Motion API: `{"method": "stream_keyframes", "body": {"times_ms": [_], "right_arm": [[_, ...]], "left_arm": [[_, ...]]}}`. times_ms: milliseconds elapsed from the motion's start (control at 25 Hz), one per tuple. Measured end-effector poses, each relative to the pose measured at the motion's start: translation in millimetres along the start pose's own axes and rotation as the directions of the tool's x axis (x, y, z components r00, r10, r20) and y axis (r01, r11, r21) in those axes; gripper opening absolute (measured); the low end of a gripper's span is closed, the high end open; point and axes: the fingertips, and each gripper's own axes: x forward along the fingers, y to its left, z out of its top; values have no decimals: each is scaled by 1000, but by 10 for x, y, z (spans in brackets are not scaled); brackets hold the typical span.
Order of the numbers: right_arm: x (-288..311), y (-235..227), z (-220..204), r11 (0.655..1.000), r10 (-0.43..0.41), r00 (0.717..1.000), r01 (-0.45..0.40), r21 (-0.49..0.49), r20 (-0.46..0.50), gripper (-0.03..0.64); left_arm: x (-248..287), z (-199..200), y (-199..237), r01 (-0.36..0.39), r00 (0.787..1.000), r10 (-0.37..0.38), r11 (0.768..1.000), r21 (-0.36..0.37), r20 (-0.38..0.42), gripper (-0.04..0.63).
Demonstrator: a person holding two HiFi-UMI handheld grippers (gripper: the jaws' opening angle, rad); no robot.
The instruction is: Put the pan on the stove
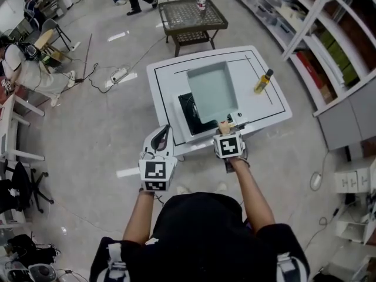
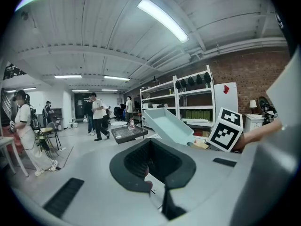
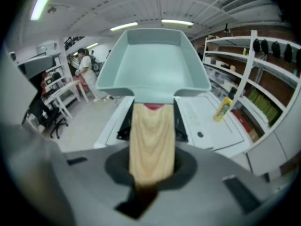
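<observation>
A pale teal square pan (image 1: pixel 212 90) with a wooden handle (image 3: pixel 151 140) hangs in the air over the white table (image 1: pixel 264 113). It is above and just right of the black stove (image 1: pixel 189 111). My right gripper (image 1: pixel 226 128) is shut on the handle's end at the table's near edge. In the right gripper view the pan (image 3: pixel 153 62) fills the upper middle, and the stove (image 3: pixel 123 122) shows dark beneath it. My left gripper (image 1: pixel 164 133) is held up left of the table's near corner. Its fingers meet at the tips, with nothing between them. The tilted pan (image 2: pixel 169 124) also shows in the left gripper view.
A yellow bottle (image 1: pixel 263 81) stands on the table's right side. Shelving (image 1: pixel 329 46) runs along the right wall. A dark low table (image 1: pixel 194 16) stands beyond. Chairs (image 1: pixel 50 40) and a floor cable with a power strip (image 1: pixel 119 74) are to the left. People stand far back.
</observation>
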Motion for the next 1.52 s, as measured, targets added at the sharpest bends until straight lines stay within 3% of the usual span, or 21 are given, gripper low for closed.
{"method": "stream_keyframes", "body": {"times_ms": [280,720,1520], "right_arm": [[339,26,-245,998,-29,991,35,43,-131,74],[602,-7,-443,995,-49,966,69,69,-253,75],[751,41,-624,997,-61,930,73,21,-363,87]], "left_arm": [[43,-107,35,22,1000,-22,1000,2,-20,21],[113,-214,126,12,999,-11,1000,9,-37,21],[138,-303,208,-2,999,1,1000,-27,-43,21]]}}
